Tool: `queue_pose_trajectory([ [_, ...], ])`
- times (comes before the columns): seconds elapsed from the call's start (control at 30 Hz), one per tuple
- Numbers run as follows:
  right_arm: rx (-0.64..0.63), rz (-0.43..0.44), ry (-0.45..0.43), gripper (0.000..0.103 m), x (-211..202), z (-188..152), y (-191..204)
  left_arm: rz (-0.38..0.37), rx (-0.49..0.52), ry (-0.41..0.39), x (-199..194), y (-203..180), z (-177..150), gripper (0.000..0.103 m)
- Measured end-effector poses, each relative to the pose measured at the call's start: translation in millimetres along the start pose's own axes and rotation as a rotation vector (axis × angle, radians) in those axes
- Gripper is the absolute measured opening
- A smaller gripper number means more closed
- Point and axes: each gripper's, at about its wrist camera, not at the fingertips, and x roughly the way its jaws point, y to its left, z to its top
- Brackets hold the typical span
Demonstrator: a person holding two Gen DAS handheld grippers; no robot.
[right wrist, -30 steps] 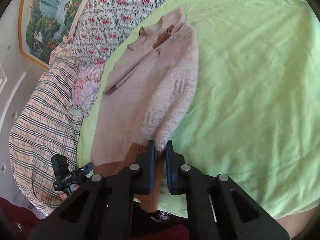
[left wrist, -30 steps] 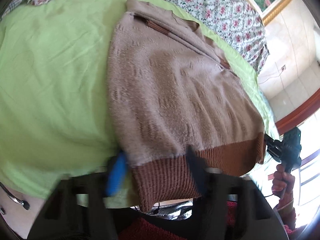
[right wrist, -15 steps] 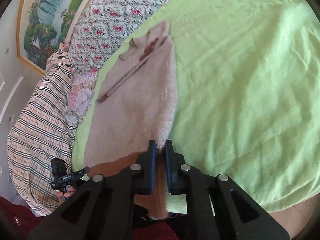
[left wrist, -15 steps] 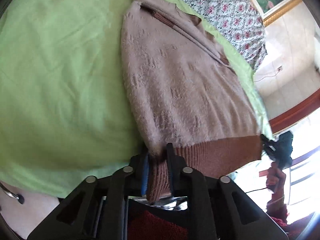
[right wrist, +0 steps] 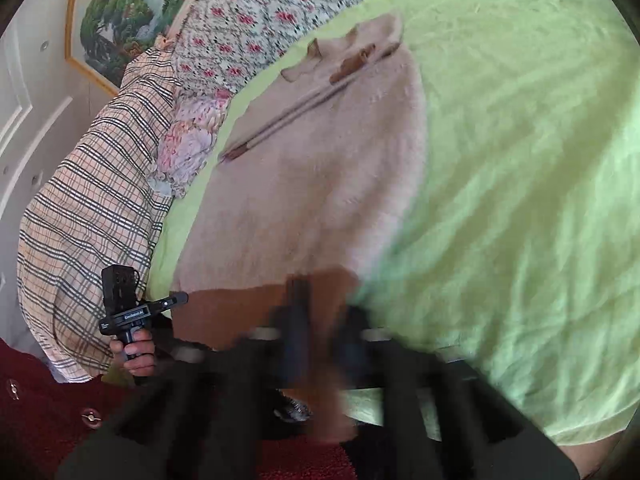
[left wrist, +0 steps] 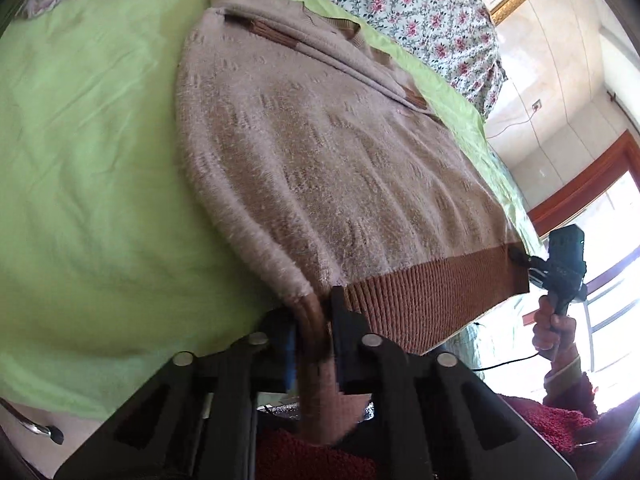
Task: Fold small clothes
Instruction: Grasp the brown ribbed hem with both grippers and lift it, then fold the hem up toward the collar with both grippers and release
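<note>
A fuzzy beige sweater [left wrist: 320, 168] with a brown ribbed hem [left wrist: 432, 292] lies on a green sheet [left wrist: 88, 168], collar at the far end. My left gripper [left wrist: 314, 312] is shut on the hem's left corner at the near edge of the bed. In the right wrist view the sweater [right wrist: 328, 168] lies the same way, and my right gripper [right wrist: 320, 312], blurred by motion, is shut on the brown hem [right wrist: 240, 308] at its other corner. Each view shows the other gripper held in a hand at the opposite hem corner.
A floral quilt [left wrist: 420, 8] lies behind the sweater's collar. A plaid blanket [right wrist: 92, 208] and a flowered cloth [right wrist: 188, 140] sit left of the sweater in the right wrist view. A framed painting [right wrist: 128, 4] hangs on the wall. The sheet extends wide beside the sweater.
My left gripper closed on the hem corner and has lifted it. My right gripper stayed shut on its corner and is now moving, blurring the view.
</note>
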Motion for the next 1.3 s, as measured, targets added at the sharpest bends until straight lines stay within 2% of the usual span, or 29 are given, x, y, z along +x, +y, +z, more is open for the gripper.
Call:
queue_pose_trajectory([
  [0.2, 0.072, 0.097, -0.069, 0.008, -15, -6, -15, -0.006, 0.001, -0.051, -20, 3, -7, 0.006],
  [0.3, 0.069, 0.146, -0.11, 0.008, -23, 4, -6, -0.026, 0.004, -0.079, -30, -1, 1, 0.006],
  [0.43, 0.042, 0.186, -0.179, 0.008, -34, 30, 12, -0.056, 0.034, -0.16, -52, -14, 24, 0.006],
  [0.6, 0.0, 0.219, -0.262, 0.008, -30, 85, 32, -0.072, 0.063, -0.299, -72, -22, 71, 0.006],
  [0.73, -0.022, 0.217, -0.295, 0.008, -14, 146, 39, -0.061, 0.06, -0.413, -83, -23, 132, 0.006],
  [0.87, -0.047, 0.171, -0.306, 0.008, 9, 212, 46, -0.022, 0.064, -0.474, -78, -23, 194, 0.006],
  [1.07, -0.029, 0.041, -0.282, 0.008, 65, 297, 28, 0.048, 0.023, -0.448, -29, 1, 292, 0.006],
  [1.2, 0.026, -0.019, -0.239, 0.008, 109, 326, -1, 0.101, -0.007, -0.392, 22, 27, 338, 0.006],
  [1.3, 0.065, -0.065, -0.198, 0.008, 142, 336, -26, 0.137, -0.037, -0.333, 59, 50, 356, 0.007],
])
